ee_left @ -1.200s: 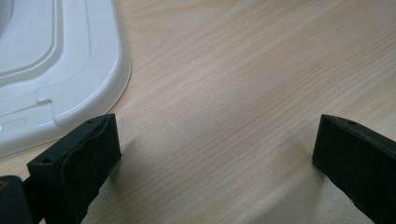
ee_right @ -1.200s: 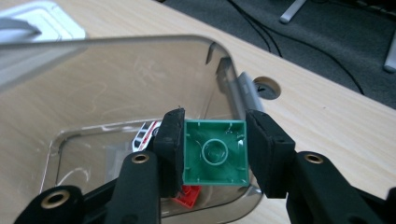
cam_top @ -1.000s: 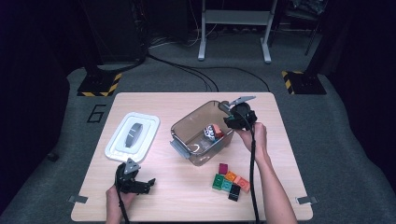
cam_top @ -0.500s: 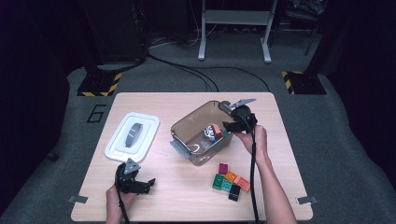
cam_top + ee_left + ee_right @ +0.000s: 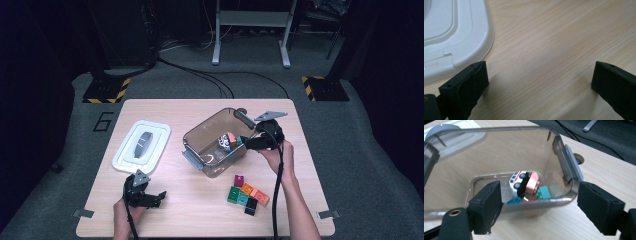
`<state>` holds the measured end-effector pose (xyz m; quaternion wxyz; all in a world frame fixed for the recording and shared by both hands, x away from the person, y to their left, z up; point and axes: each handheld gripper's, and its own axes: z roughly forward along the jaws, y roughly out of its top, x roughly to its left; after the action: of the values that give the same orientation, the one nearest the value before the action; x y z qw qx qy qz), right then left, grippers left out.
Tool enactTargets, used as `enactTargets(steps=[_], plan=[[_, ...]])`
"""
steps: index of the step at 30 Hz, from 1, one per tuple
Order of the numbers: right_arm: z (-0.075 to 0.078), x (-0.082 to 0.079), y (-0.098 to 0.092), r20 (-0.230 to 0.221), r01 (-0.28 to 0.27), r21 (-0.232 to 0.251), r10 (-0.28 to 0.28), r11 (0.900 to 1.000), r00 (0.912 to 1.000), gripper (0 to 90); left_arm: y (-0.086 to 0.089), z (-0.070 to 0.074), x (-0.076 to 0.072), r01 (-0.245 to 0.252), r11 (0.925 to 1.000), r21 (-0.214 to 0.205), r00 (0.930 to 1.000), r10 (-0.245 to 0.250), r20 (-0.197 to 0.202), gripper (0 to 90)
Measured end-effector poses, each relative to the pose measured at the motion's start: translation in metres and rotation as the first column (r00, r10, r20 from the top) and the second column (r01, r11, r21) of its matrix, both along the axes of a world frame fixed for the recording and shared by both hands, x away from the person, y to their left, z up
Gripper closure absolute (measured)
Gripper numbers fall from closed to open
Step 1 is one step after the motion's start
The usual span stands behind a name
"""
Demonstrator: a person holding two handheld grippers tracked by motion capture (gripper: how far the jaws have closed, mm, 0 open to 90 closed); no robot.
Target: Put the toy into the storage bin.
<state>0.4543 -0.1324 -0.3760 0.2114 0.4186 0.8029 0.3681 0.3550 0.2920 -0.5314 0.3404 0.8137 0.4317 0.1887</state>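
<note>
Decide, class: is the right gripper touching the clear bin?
Apart. The right gripper view shows the right gripper with its jaws spread wide, just opened, nothing between them, standing short of the bin rim, with bare table visible between the right jaw and the rim.

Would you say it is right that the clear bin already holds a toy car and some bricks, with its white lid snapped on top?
Not quite: the white lid lies on the table left of the clear bin, as the high view shows. The toy car and bricks are inside.
</note>
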Motion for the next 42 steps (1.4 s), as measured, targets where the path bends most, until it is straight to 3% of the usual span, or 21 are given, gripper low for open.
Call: enactTargets(steps=[8,15,19,23,30,35,39,42], plan=[[-0.019,-0.022,-0.015,-0.031,-0.004,0.010,0.004,0.9999,0.9995,14.0,0.000,0.000,0.000,0.000,1.0000,0.000,1.0000,0.000,0.000,0.9],[-0.052,-0.036,-0.016,-0.098,0.027,0.018,-0.025,0.9995,0.9949,14.2,0.000,0.000,0.000,-0.001,1.0000,0.000,1.0000,0.001,0.001,0.8],[-0.073,-0.040,-0.008,-0.153,0.062,0.041,-0.055,0.9972,0.9867,14.3,0.000,0.000,0.000,-0.001,1.0000,0.000,1.0000,0.001,0.001,0.8],[-0.091,-0.042,0.003,-0.191,0.053,0.036,-0.045,0.9980,0.9806,14.7,0.000,0.000,0.000,0.000,1.0000,0.002,1.0000,0.000,0.001,0.9],[-0.110,-0.046,0.023,-0.247,0.039,0.030,-0.031,0.9988,0.9686,17.9,0.000,0.000,0.000,-0.001,1.0000,0.000,1.0000,0.001,0.000,0.8],[-0.119,-0.050,0.030,-0.284,0.033,0.011,-0.028,0.9994,0.9585,27.4,0.000,0.000,0.000,-0.001,1.0000,0.000,1.0000,0.001,0.000,0.9],[-0.119,-0.051,0.028,-0.280,0.044,-0.007,-0.045,0.9990,0.9589,34.2,0.000,0.000,0.000,-0.001,1.0000,0.000,1.0000,0.001,0.000,0.9],[-0.119,-0.051,0.027,-0.290,0.043,-0.012,-0.045,0.9990,0.9559,45.5,0.000,0.000,0.000,-0.001,1.0000,0.000,1.0000,0.001,0.000,0.9]])
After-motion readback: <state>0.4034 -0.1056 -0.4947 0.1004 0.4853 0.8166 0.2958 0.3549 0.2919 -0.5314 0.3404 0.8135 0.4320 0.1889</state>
